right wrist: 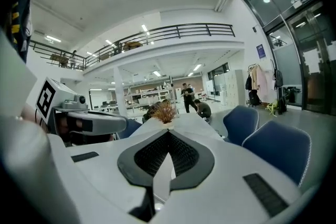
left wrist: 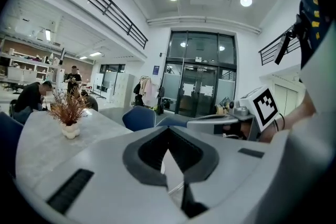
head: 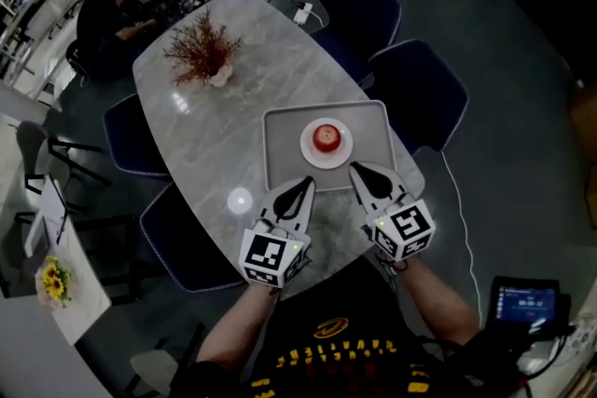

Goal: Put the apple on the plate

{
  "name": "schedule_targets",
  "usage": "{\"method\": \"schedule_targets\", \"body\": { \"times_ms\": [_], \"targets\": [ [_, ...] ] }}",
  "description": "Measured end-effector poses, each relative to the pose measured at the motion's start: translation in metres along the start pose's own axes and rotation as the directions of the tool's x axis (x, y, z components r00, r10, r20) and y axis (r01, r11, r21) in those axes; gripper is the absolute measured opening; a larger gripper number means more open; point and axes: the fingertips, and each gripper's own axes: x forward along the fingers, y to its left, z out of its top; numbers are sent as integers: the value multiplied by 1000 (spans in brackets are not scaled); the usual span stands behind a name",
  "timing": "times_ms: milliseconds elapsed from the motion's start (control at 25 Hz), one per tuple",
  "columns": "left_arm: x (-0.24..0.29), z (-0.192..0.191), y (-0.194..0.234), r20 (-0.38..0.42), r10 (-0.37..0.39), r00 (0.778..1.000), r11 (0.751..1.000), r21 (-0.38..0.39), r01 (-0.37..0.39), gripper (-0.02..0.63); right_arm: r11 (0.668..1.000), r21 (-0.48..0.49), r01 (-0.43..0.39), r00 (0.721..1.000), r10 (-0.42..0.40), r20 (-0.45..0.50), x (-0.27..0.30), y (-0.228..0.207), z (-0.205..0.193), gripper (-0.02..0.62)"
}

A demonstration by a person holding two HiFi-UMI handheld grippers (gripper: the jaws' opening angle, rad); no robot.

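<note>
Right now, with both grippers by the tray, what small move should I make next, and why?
Probably just draw both grippers back toward you; no placing move looks needed. The apple already sits on the plate, which lies on the tray. The left gripper and right gripper are both shut, hold nothing, and stop short of the plate.

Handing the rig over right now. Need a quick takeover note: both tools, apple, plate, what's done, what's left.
Left tool: shut, empty, tip at the near edge of the tray.
Right tool: shut, empty, tip also at the tray's near edge.
Apple: sits on the plate, which lies in the tray on the table.
Done: the apple is on the plate and neither tool touches it.
Left: probably nothing for the placing itself; just draw both tools clear.
</note>
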Motion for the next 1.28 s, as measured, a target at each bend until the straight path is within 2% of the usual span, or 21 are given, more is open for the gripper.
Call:
{"method": "schedule_targets", "body": {
  "times_ms": [240,640,960,1280],
  "targets": [
    [-11,27,-19,71,-40,997,999,35,37,2,998,-53,18,997,-13,82,-14,12,32,6],
    [-83,80,-49,169,-106,980,994,58,98,2,991,-109,74,982,-53,181,-56,84,91,6],
    [-84,94,-59,218,-116,969,992,82,100,2,986,-148,75,972,-38,234,-64,88,107,6],
    [-87,108,-68,256,-124,959,989,105,100,2,987,-145,62,959,-18,283,-74,92,123,6]
  ]
}}
